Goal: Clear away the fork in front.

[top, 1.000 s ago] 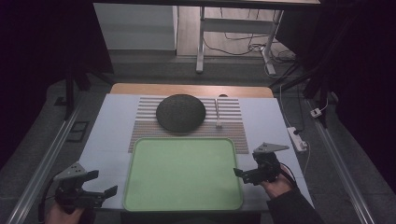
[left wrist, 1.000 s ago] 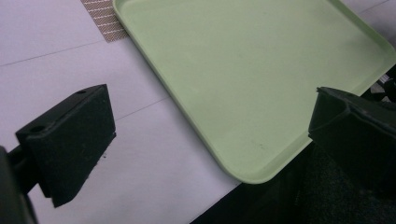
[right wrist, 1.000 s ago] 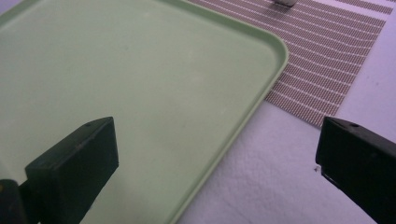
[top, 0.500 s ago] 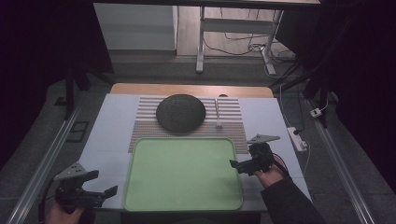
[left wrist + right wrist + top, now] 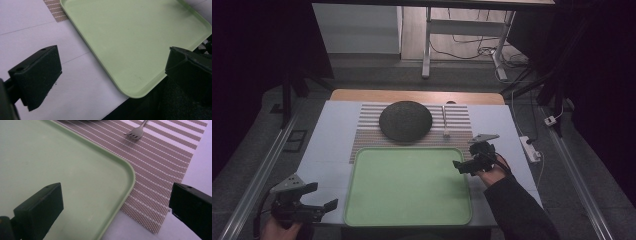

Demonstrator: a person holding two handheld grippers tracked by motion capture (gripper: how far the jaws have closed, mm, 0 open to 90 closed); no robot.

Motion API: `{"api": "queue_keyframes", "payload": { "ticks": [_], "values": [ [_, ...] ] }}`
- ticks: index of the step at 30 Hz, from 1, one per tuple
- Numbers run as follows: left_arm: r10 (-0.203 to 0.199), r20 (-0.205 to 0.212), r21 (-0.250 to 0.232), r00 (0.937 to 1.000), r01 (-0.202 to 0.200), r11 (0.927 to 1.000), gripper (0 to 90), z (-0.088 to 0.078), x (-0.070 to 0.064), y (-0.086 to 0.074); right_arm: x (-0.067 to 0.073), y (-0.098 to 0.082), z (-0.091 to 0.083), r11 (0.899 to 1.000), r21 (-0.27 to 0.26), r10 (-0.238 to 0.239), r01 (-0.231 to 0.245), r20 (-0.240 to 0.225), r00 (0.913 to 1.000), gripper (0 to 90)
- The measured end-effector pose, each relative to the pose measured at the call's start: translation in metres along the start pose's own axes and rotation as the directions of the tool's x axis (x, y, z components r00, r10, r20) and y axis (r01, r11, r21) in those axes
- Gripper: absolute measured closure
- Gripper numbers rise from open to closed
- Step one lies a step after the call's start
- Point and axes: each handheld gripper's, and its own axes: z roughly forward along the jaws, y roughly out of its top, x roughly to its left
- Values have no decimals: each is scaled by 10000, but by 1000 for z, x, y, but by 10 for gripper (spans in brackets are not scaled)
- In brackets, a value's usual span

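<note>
The left gripper [image 5: 319,198], jaws spread wide and holding nothing, sits off the near-left corner of the flat pale-green plastic tray [image 5: 362,200], which is bare. The right gripper [image 5: 460,166], equally wide and unladen, hovers at the tray's far-right corner. Beyond lie a striped woven placemat [image 5: 367,127], a metal fork [image 5: 445,120] and a dark round plate [image 5: 405,120].

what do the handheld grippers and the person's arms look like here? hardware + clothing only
Both units are black. The left gripper and right gripper each carry a grey three-cornered plate on top. In the gripper views the jaws end in chunky, blocky black pads with a matte, foam-like face and small holes on the upper edge. The right forearm wears a dark sleeve. Cables are too dim to make out.
</note>
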Motion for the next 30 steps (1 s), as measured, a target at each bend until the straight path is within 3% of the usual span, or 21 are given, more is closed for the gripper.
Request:
{"api": "queue_keyframes", "payload": {
  "ticks": [20,25,30],
  "values": [
    [30,8,40,10000,-30,10000,10,1,0,0,-14,39,46,9941,903,-659,596,692,9954,0],
    [20,17,37,10000,-20,10000,10,0,0,0,-15,49,54,9913,947,-1001,910,969,9902,0],
    [21,23,47,10000,-21,10000,10,1,0,0,-14,59,65,9833,1078,-1608,1468,1350,9777,0]
  ]
}}
